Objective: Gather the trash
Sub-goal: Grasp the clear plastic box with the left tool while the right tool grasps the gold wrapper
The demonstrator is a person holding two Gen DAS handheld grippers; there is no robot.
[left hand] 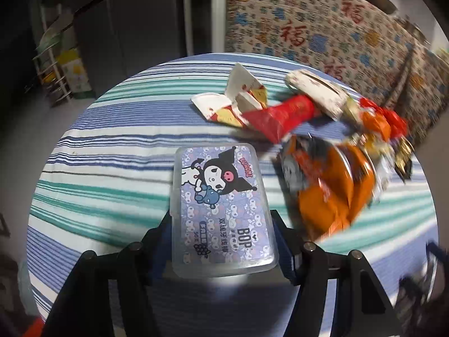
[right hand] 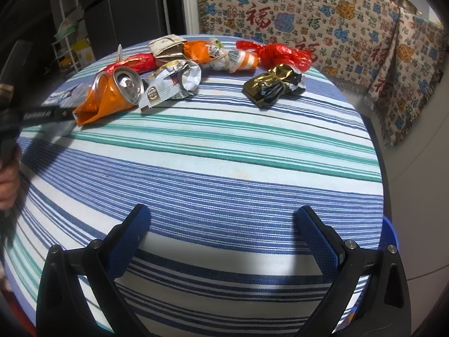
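Note:
My left gripper [left hand: 223, 219] is shut on a clear plastic floss-pick box [left hand: 221, 207] with a purple cartoon label, held above the striped tablecloth [left hand: 112, 168]. To its right lie a crushed orange can [left hand: 331, 185], a red wrapper [left hand: 277, 118] and torn white-and-yellow packaging [left hand: 233, 98]. My right gripper [right hand: 224, 224] is open and empty over the near part of the table. Far from it, in the right wrist view, lie the orange can [right hand: 112, 95], a crumpled white wrapper [right hand: 174, 84], a gold-black wrapper [right hand: 272, 85], a red plastic bag [right hand: 280, 53] and an orange-white wrapper [right hand: 207, 52].
The round table's edge [right hand: 376, 146] curves off on the right. A patterned blanket [right hand: 322, 14] hangs behind the table. A wire rack [left hand: 56, 64] stands at the far left. The left tool's arm [right hand: 36, 115] reaches in at the left of the right wrist view.

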